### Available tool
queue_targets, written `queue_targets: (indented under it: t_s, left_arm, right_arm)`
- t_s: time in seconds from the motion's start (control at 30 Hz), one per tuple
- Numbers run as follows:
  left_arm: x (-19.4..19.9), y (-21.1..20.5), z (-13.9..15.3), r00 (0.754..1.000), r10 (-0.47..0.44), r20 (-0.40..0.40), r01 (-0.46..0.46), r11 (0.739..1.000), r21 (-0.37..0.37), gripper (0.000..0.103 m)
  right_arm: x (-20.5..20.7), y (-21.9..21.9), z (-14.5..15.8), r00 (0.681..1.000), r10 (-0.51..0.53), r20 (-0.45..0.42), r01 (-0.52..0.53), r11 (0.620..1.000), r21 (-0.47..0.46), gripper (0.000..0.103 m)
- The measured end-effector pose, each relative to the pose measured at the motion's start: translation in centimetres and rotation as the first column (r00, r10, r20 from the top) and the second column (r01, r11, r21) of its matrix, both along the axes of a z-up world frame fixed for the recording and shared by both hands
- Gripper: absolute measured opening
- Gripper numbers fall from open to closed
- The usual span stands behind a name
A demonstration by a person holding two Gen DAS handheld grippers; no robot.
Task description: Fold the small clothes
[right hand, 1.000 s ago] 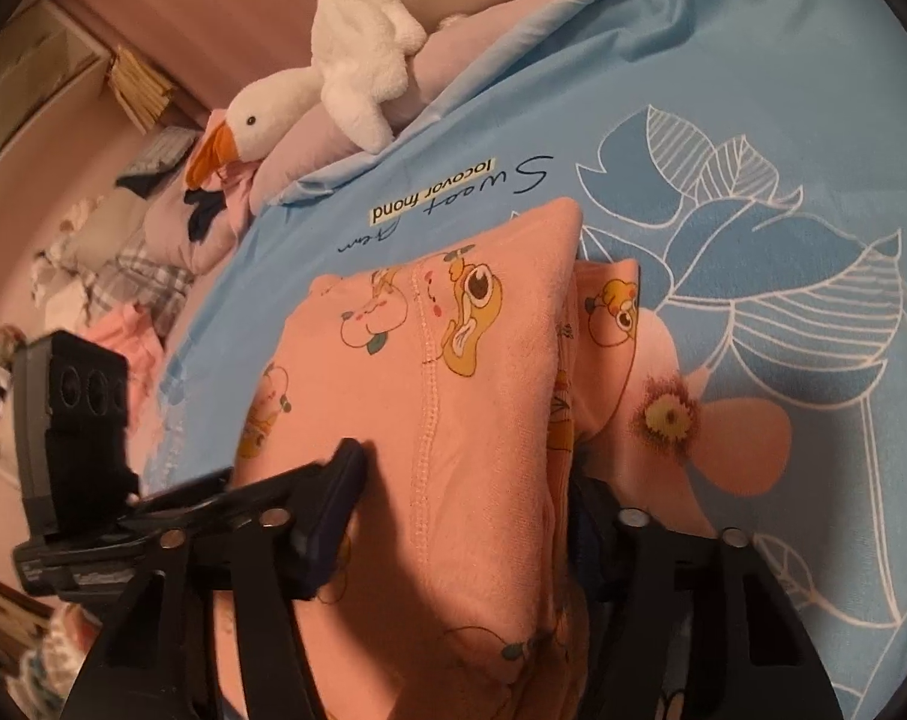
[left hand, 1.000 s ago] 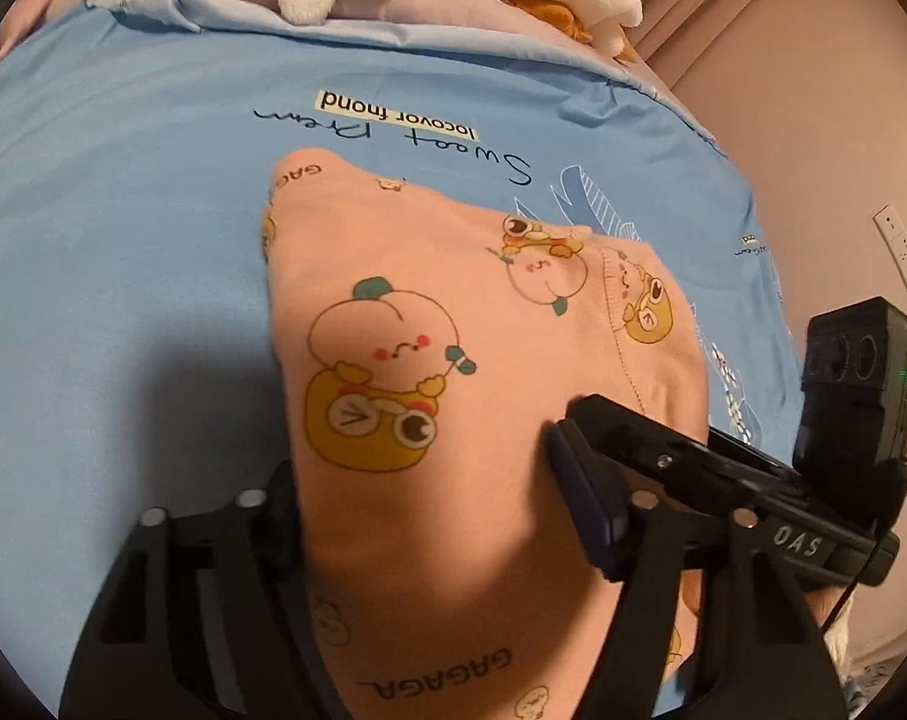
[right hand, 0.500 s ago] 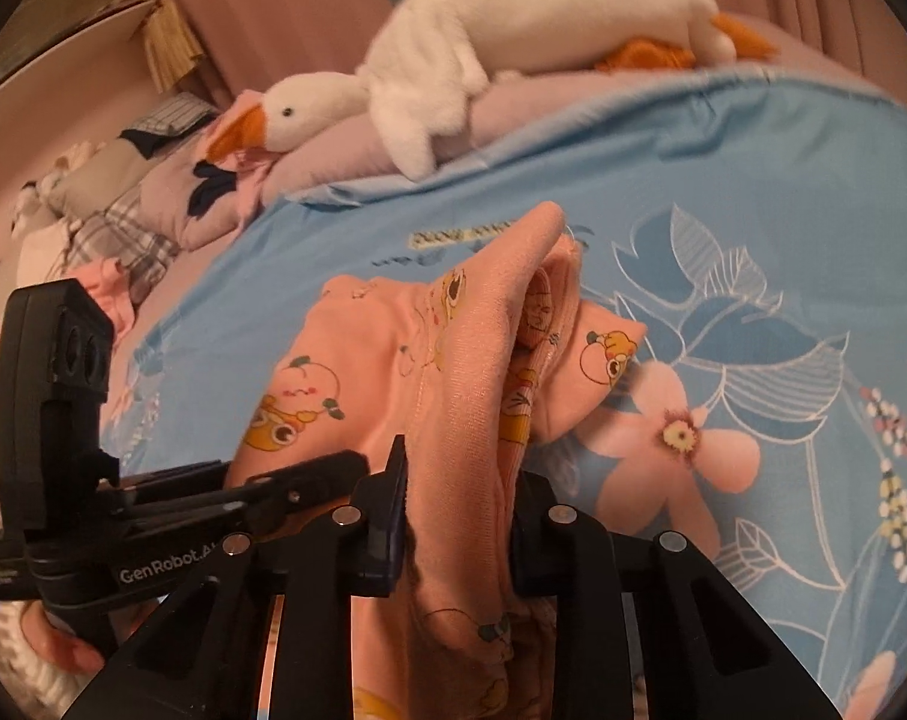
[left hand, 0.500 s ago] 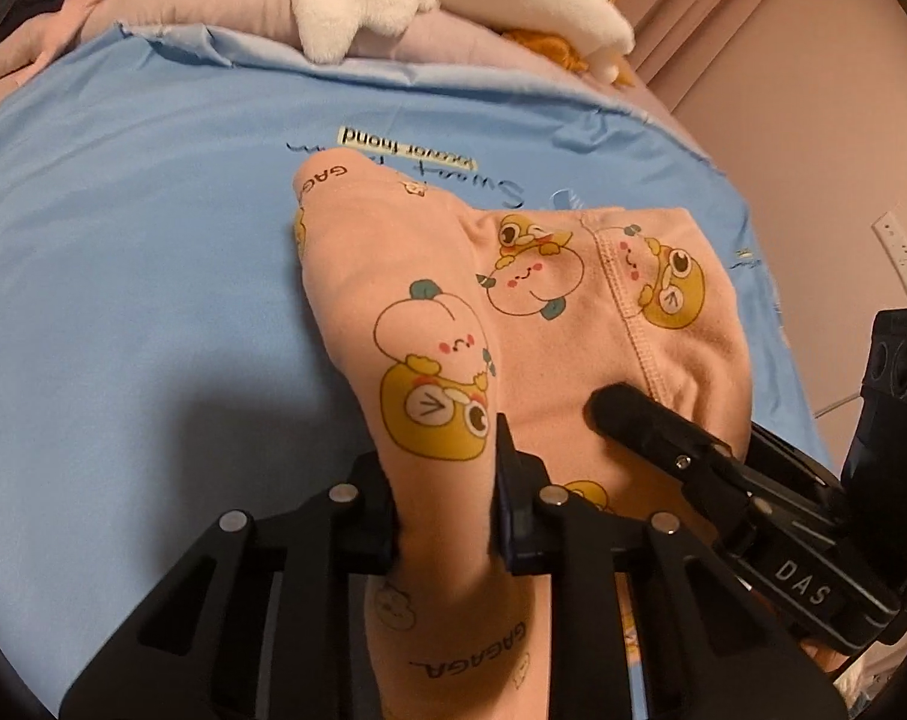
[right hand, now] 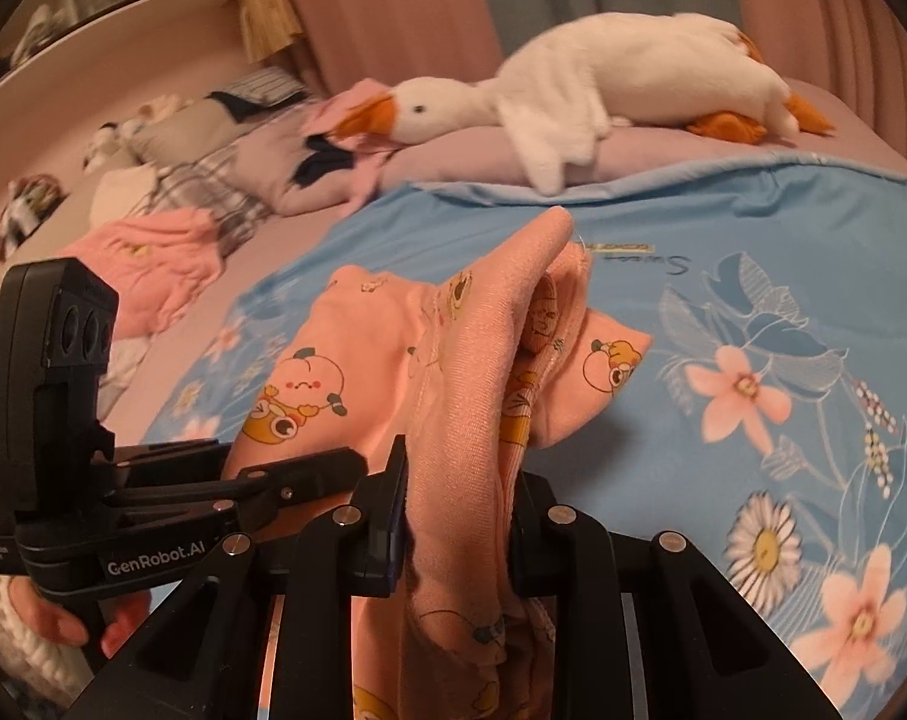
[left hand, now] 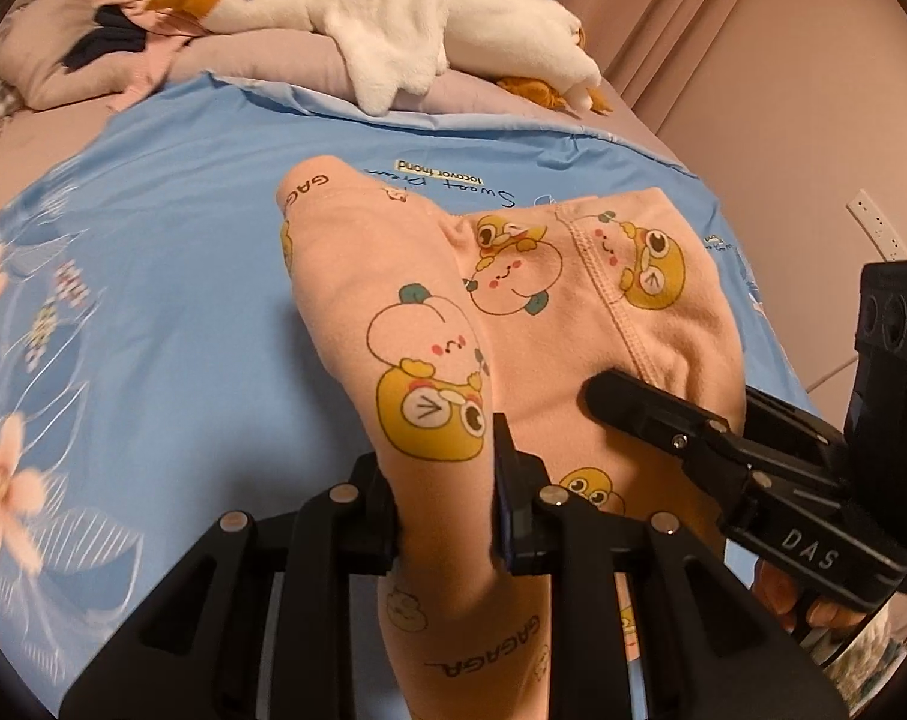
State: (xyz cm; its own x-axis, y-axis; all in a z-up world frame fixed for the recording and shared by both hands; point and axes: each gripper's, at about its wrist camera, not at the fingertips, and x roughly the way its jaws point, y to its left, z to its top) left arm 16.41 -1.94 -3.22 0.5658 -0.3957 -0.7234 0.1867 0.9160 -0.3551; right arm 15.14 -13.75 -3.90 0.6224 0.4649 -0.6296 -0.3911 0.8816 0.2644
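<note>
A small peach-pink garment (left hand: 579, 324) with cartoon prints lies on the blue floral sheet (left hand: 153, 276). My left gripper (left hand: 444, 504) is shut on the garment's near left edge, which rises as a ridge between the fingers. My right gripper (right hand: 456, 516) is shut on the garment's (right hand: 459, 372) near right edge and holds a raised fold. Each gripper shows in the other's view: the right one (left hand: 693, 432) to the right, the left one (right hand: 261, 492) to the left. The garment's far part rests on the sheet.
A white plush goose (left hand: 405, 30) lies on lilac pillows (left hand: 273, 66) at the head of the bed. A pink folded garment (right hand: 153, 264) and other clothes lie on the bed's left. A wall with a socket strip (left hand: 876, 225) is to the right.
Both grippers went from open around the garment's near edge to shut on it, then lifted it and tilted up, so the goose and pillows came into view.
</note>
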Motion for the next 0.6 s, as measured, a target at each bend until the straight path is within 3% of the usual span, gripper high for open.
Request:
queue_targets:
  t_s: [0.2, 0.6]
  left_arm:
    - [-4.8, 2.3, 0.7, 0.999, 0.028, 0.023, -0.029, 0.999, 0.038, 0.023]
    - [-12.2, 7.3, 4.2, 0.987, 0.117, 0.108, -0.120, 0.992, 0.027, 0.023]
  right_arm:
    - [-3.2, 2.6, 0.3, 0.998, 0.058, -0.003, -0.058, 0.998, -0.010, 0.027]
    - [-8.0, 7.5, 3.2, 0.985, 0.161, 0.068, -0.160, 0.987, -0.024, 0.027]
